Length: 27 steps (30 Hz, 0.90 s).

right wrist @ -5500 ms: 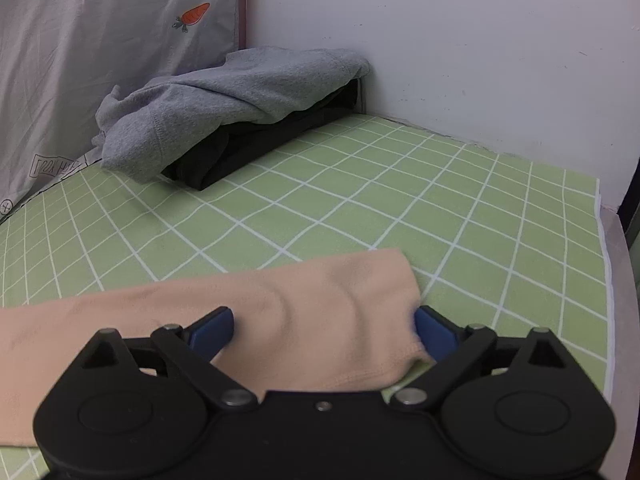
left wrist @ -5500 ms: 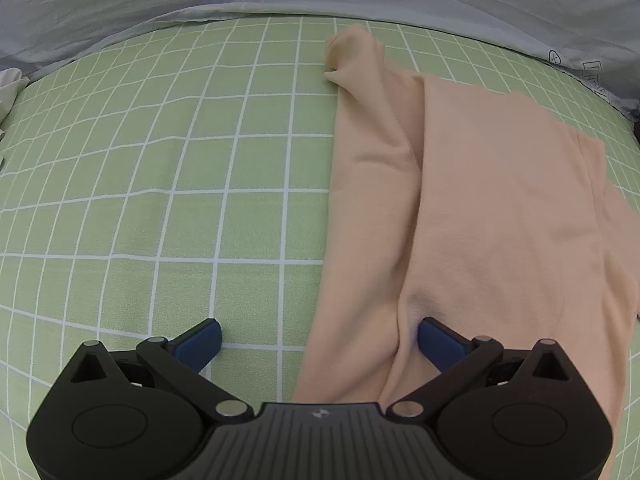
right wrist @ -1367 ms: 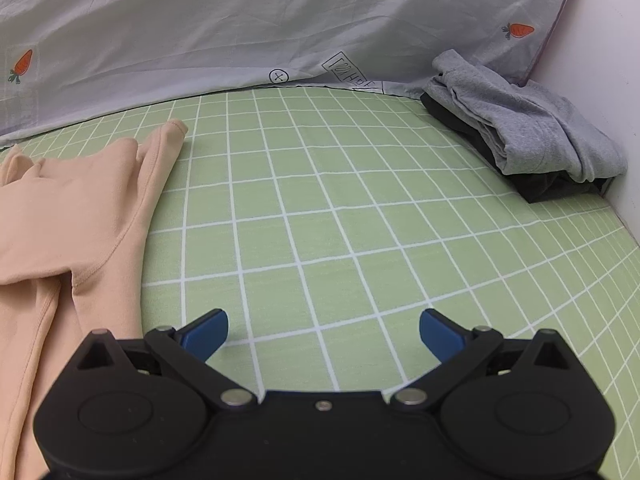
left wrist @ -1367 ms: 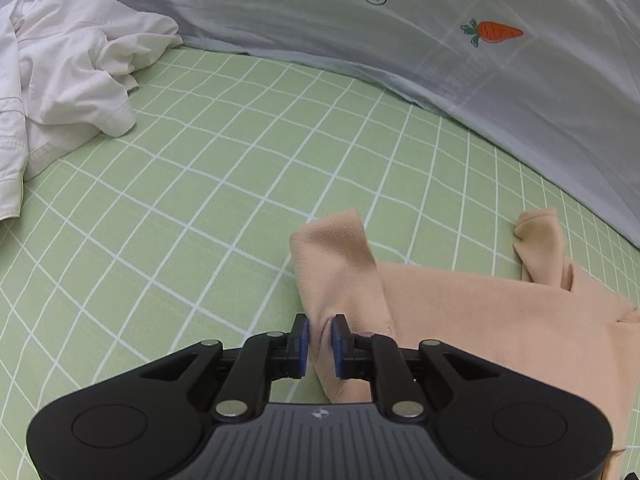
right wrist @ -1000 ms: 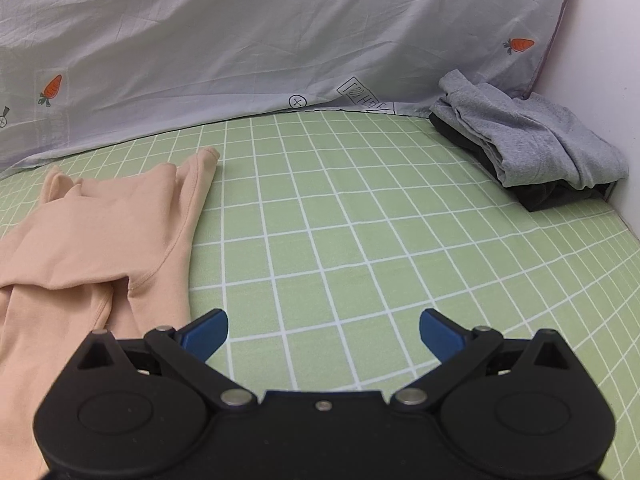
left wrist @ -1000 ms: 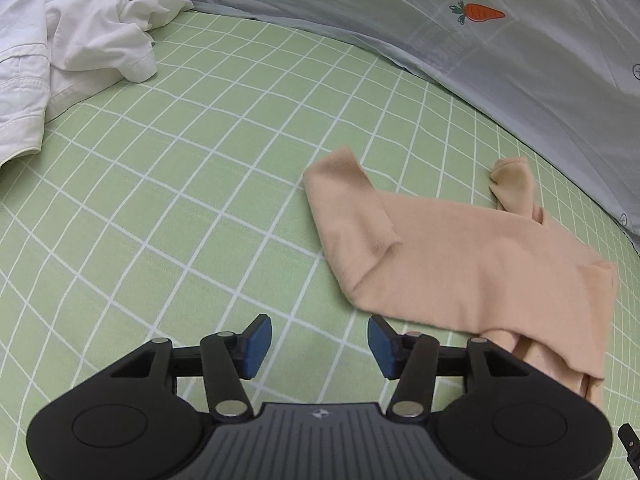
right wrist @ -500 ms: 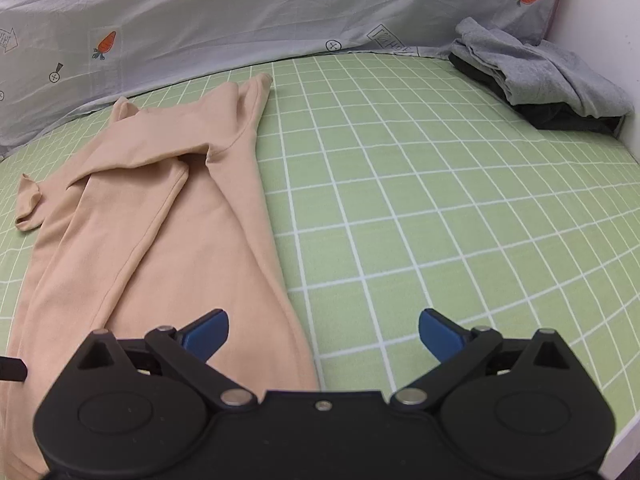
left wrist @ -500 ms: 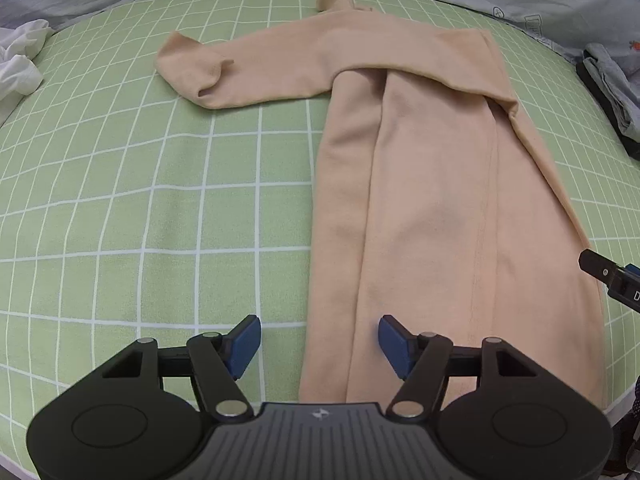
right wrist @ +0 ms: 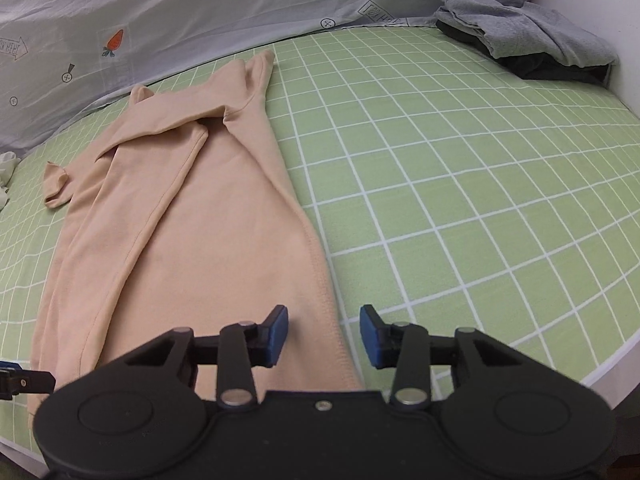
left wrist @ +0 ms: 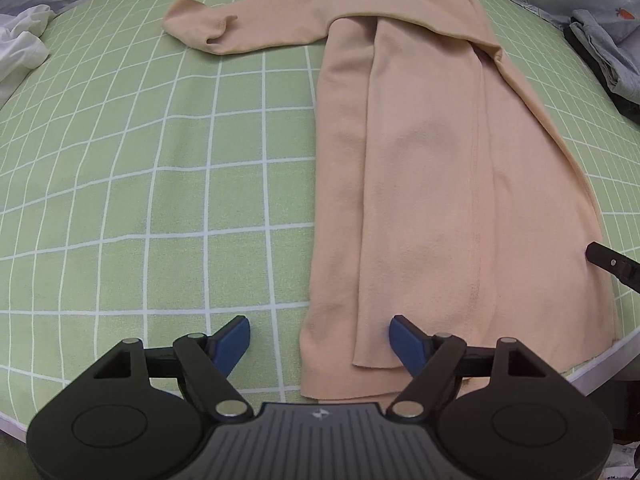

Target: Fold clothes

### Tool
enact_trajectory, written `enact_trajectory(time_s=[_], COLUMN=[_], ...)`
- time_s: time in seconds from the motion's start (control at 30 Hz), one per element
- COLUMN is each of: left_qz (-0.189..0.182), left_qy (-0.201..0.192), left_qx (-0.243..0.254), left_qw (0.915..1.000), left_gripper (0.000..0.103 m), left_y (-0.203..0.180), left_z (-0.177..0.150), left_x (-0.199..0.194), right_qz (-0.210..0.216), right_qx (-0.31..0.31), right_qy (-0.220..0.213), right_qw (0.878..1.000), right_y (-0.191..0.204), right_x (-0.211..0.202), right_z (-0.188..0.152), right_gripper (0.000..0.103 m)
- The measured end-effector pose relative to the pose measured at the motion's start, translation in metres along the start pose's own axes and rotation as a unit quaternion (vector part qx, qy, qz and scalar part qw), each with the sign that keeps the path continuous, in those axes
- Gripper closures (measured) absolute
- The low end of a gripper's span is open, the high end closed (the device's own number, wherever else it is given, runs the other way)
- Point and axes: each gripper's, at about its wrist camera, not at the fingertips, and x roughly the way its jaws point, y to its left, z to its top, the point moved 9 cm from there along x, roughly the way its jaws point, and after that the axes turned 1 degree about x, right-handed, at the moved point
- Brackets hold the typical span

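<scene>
A peach long-sleeved garment [left wrist: 432, 152] lies flat on the green checked sheet, folded into a long narrow strip, with one sleeve [left wrist: 248, 28] laid across its top toward the left. It also shows in the right wrist view [right wrist: 192, 208]. My left gripper [left wrist: 320, 340] is open and straddles the bottom-left corner of the hem. My right gripper [right wrist: 323, 334] is open, its jaws either side of the hem's right edge. Neither gripper holds cloth.
A grey and dark pile of clothes [right wrist: 528, 36] sits at the far right corner by the wall. White clothes [left wrist: 20, 48] lie at the far left. A grey printed sheet [right wrist: 200, 12] rises behind. The bed's near edge [right wrist: 600, 364] is close to both grippers.
The left gripper let go of the sleeve and pulled back to the hem. Both grippers dropped closer to the hem. The right jaws have narrowed but stay open.
</scene>
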Motion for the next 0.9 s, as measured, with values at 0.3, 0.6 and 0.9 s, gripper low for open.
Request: enact_trajectory(time_s=[0.3,0.6,0.9], left_qz=[0.015,0.016,0.015], left_qy=[0.009,-0.004,-0.017], left_qx=[-0.004,0.011,0.025], left_qw=[0.9998,0.9998,0.9994], left_gripper=[0.0,0.0,0.0], left_y=[0.011,0.005,0.003], left_z=[-0.01,-0.015,-0.02], left_x=[0.006,0.006,0.005], right_qz=[0.062,0.168,0.148], right_qx=[-0.001,-0.042,-0.09], right_qy=[-0.011,0.009,0.026], right_qw=[0.998,0.985,0.985], right_y=[0.026,0.091,0.127], right_x=[-0.021,-0.031,-0.026], right_z=[-0.002,-0.003,-0.023], right_gripper=[0.096,0.098,0.094])
